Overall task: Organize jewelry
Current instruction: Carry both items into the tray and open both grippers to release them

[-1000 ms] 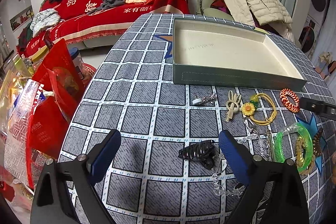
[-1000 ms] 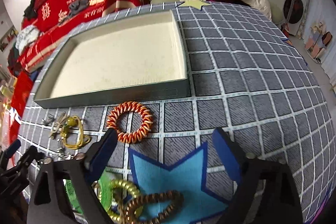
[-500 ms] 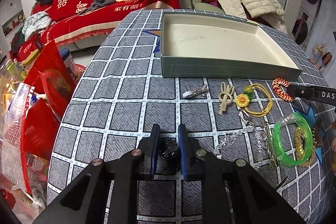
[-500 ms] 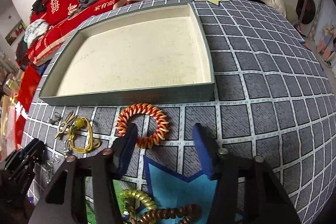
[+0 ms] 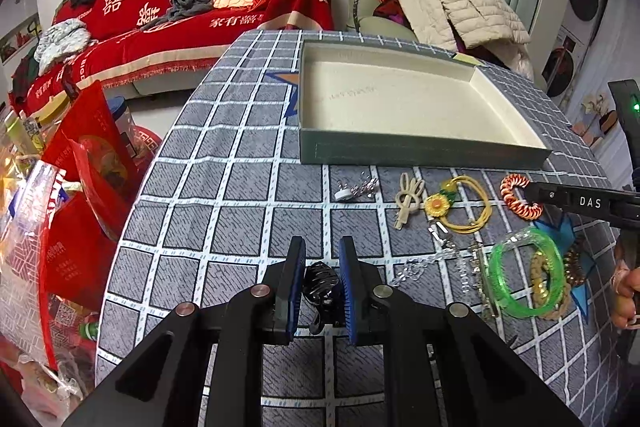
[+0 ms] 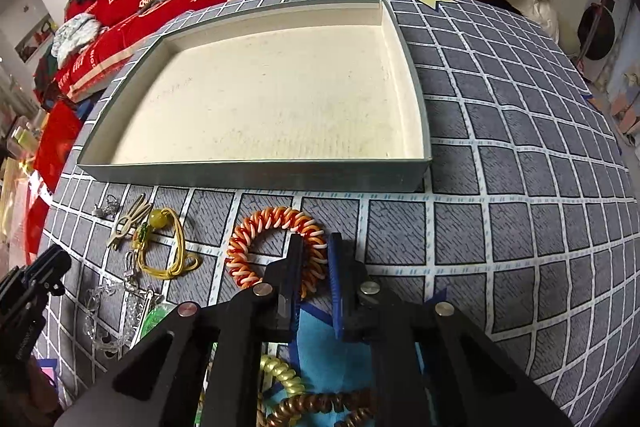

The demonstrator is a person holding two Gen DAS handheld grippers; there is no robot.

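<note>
Both tools have just closed: the left tool [image 5: 322, 263] now pinches the black hair claw [image 5: 320, 281], the right tool [image 6: 314, 259] apparently grips the orange-white coil bracelet [image 6: 272, 247] — both still on the bench [image 5: 224, 211], ready for lifting into the empty box [image 6: 256, 175].

Black hair clip [image 5: 320, 281] pinched in left claw [image 5: 322, 259]; orange-white coil bracelet [image 6: 276, 247] flat, rim in right claw [image 6: 313, 259], nr box.

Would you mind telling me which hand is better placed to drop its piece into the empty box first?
Right, I'd say. Its gripper is shut on the orange coil band lying just in front of the box. The left gripper is shut on the black hair claw farther back from the wall.
</note>
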